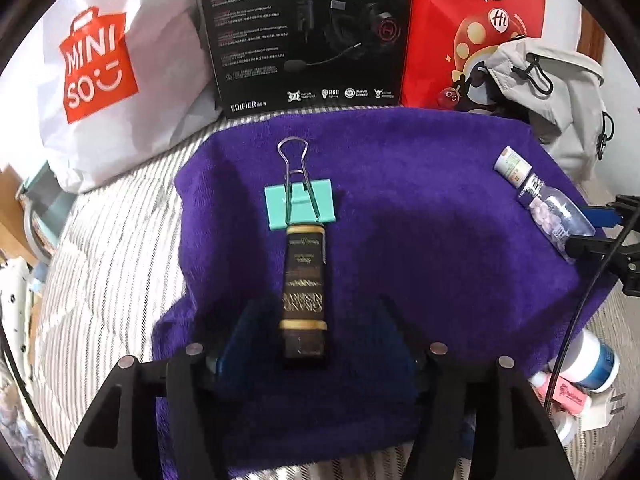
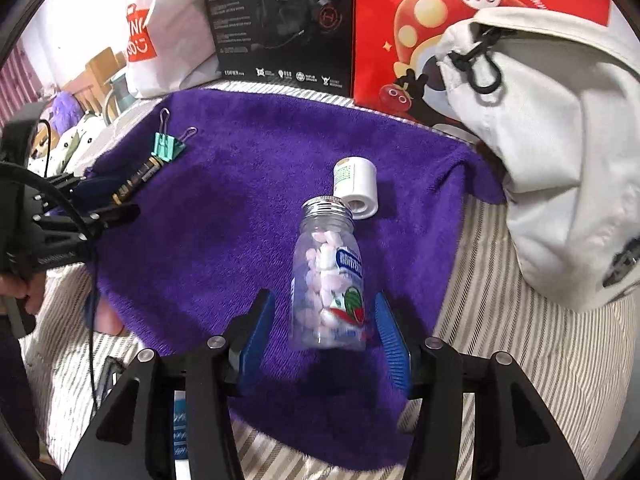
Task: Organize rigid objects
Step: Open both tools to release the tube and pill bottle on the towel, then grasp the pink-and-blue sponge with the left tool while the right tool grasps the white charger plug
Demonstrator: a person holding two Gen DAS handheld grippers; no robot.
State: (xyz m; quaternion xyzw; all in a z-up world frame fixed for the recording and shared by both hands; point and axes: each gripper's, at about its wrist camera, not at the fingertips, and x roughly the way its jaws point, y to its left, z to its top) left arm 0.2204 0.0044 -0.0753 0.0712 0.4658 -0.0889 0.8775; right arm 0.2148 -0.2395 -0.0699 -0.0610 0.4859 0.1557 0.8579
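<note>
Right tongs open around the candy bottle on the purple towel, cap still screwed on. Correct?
Not quite. The right wrist view shows the clear candy bottle uncapped, threads bare; its white cap lies beside the mouth. The right tongs are open around it on the purple towel.

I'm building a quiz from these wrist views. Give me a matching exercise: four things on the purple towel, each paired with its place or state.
Things:
1. binder clip
2. dark packet
3. clear bottle
4. white cap

Descriptions:
A. lying between the open right tongs
B. teal, with wire handles
C. off, beside the bottle's open neck
D. lying between the open left tongs

Pairs: 1-B, 2-D, 3-A, 4-C
</note>
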